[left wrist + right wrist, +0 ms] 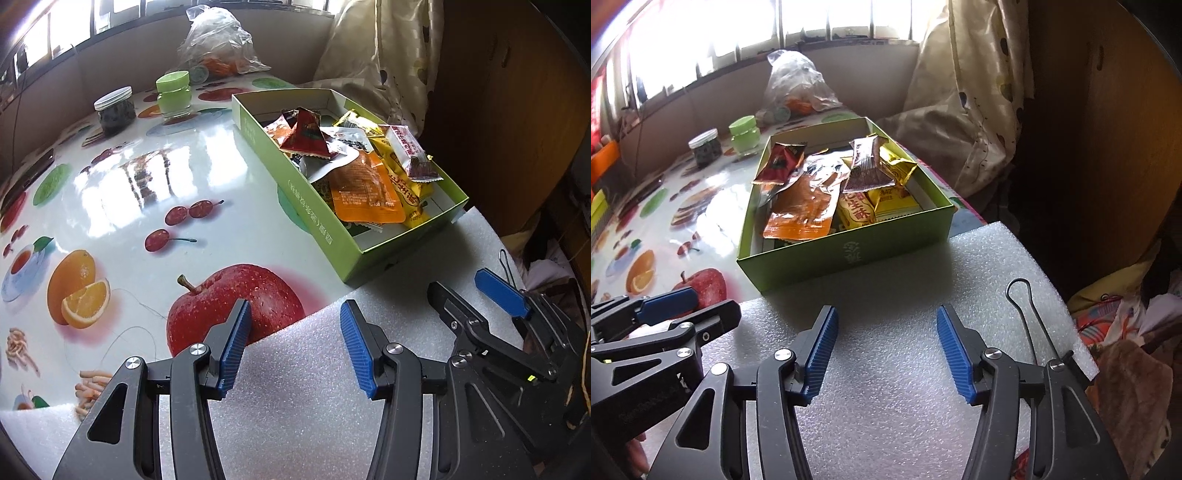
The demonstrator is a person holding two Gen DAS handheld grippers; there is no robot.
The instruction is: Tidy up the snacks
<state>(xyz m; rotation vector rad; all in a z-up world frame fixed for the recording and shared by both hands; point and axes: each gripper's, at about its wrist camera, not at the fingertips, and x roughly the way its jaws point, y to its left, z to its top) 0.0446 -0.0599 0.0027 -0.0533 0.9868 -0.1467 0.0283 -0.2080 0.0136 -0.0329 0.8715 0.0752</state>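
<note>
A green cardboard box (332,236) lies open on the fruit-print table, holding several snack packets: an orange one (365,188), a red one (306,133) and yellow ones (406,184). My left gripper (295,325) hovers open over the white foam sheet (295,387), nearer than the box, with nothing between its blue pads. Just to its right is my right gripper (465,290). In the right wrist view the right gripper (886,325) is open and empty above the foam (886,288), facing the box (849,254) and its orange packet (805,210). The left gripper (690,308) shows at the left edge.
At the back of the table stand a dark-filled jar (114,110), a green-lidded jar (173,92) and a crumpled plastic bag (218,40). A wire clip handle (1027,314) lies on the foam's right side. A curtain (380,48) and a wooden cabinet (498,110) stand to the right.
</note>
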